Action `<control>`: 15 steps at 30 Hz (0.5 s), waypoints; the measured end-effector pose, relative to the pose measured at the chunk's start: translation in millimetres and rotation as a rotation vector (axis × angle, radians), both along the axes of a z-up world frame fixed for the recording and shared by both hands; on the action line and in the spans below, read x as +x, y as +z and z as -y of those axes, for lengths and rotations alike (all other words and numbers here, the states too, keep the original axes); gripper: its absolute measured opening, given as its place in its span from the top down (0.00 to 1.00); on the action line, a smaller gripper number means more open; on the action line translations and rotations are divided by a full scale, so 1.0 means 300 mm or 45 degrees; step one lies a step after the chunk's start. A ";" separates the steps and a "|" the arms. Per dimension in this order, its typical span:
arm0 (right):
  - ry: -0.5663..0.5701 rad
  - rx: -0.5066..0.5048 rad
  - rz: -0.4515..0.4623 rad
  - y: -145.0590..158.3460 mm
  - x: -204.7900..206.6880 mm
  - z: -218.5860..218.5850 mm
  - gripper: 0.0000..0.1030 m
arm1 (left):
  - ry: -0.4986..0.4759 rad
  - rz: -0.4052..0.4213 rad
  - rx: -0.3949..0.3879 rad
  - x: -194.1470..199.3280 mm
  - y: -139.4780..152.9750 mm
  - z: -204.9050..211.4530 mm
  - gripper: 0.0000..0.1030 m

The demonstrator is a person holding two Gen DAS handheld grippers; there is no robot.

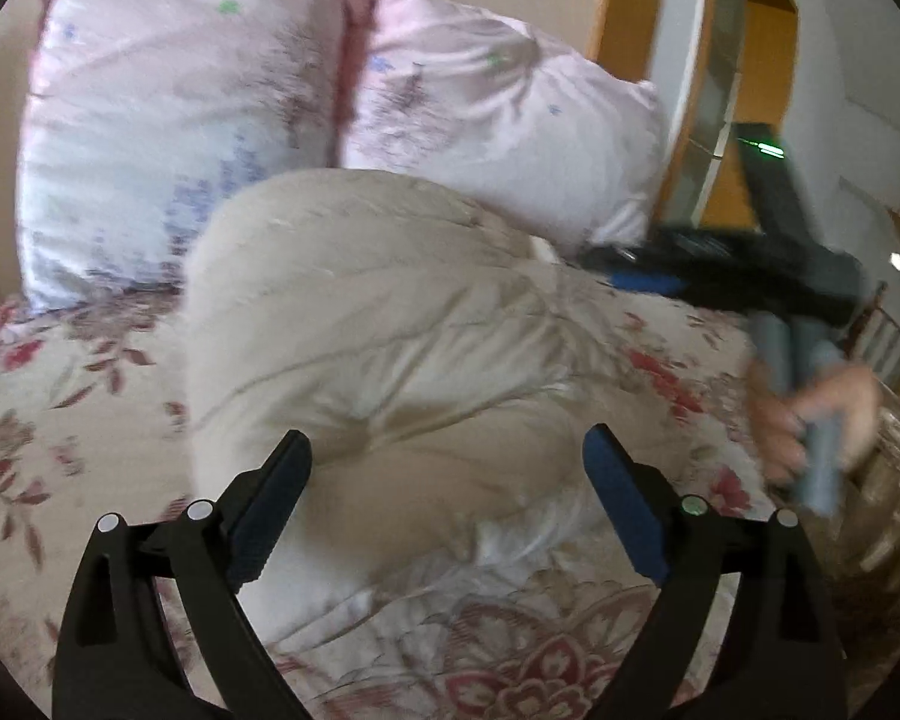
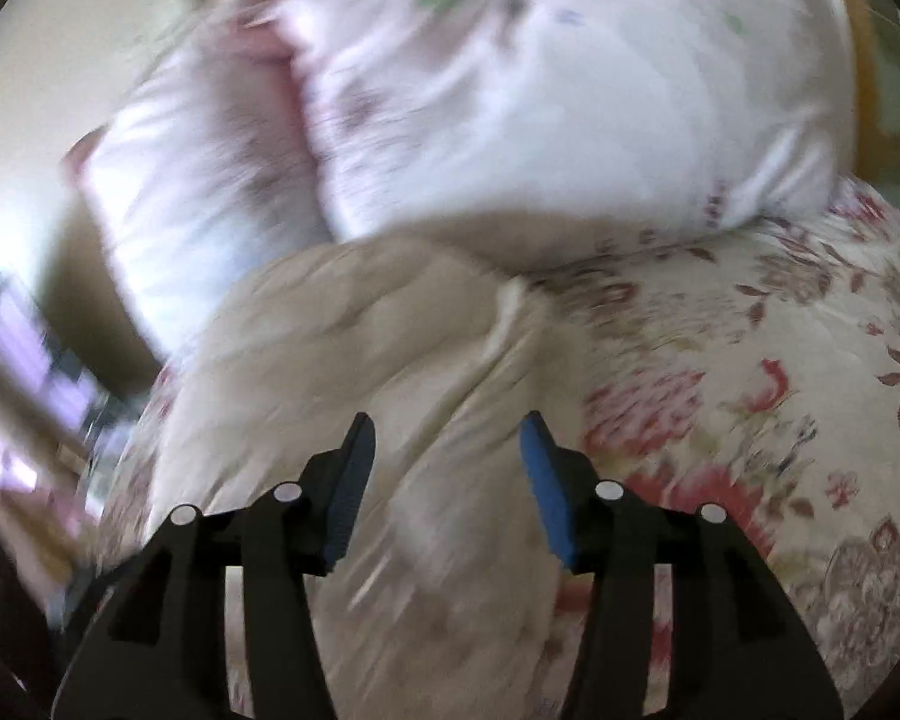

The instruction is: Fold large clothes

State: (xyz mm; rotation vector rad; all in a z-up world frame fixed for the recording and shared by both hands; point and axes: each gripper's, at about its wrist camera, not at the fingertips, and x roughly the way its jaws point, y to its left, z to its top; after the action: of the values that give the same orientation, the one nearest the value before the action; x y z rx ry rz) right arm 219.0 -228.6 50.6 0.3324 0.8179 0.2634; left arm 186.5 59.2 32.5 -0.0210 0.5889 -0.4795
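A large beige garment (image 1: 378, 324) lies rumpled on a floral bedspread (image 1: 48, 420), its far end against two pink pillows. My left gripper (image 1: 447, 444) is open and empty just above its near part. The right gripper's black body (image 1: 720, 264) shows at the right edge of the left wrist view, held by a hand, above the garment's right side. In the blurred right wrist view the right gripper (image 2: 447, 426) is open and empty over the same beige garment (image 2: 354, 348), near a seam ridge.
Two pink floral pillows (image 1: 168, 114) stand at the head of the bed, also in the right wrist view (image 2: 540, 90). A wooden and white door frame (image 1: 690, 60) stands at the far right. The floral bedspread (image 2: 780, 390) extends right of the garment.
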 end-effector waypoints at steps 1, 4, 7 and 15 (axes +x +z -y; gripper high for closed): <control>0.034 -0.020 0.001 0.003 -0.021 -0.029 0.51 | 0.024 -0.003 0.011 0.002 0.000 -0.006 0.10; 0.074 -0.126 -0.113 -0.074 -0.005 -0.095 0.53 | 0.072 -0.048 0.054 0.030 -0.019 -0.006 0.10; 0.067 -0.108 -0.229 -0.191 0.065 -0.102 0.50 | 0.098 -0.034 0.116 0.026 -0.036 0.019 0.10; 0.025 -0.097 -0.138 -0.109 -0.018 -0.081 0.44 | 0.180 0.005 0.129 -0.018 -0.020 0.042 0.01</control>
State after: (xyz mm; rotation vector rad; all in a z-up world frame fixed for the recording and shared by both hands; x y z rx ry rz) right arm 213.7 -204.3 17.9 0.2686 0.9357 0.2337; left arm 181.1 46.6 26.6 0.0343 0.6028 -0.3123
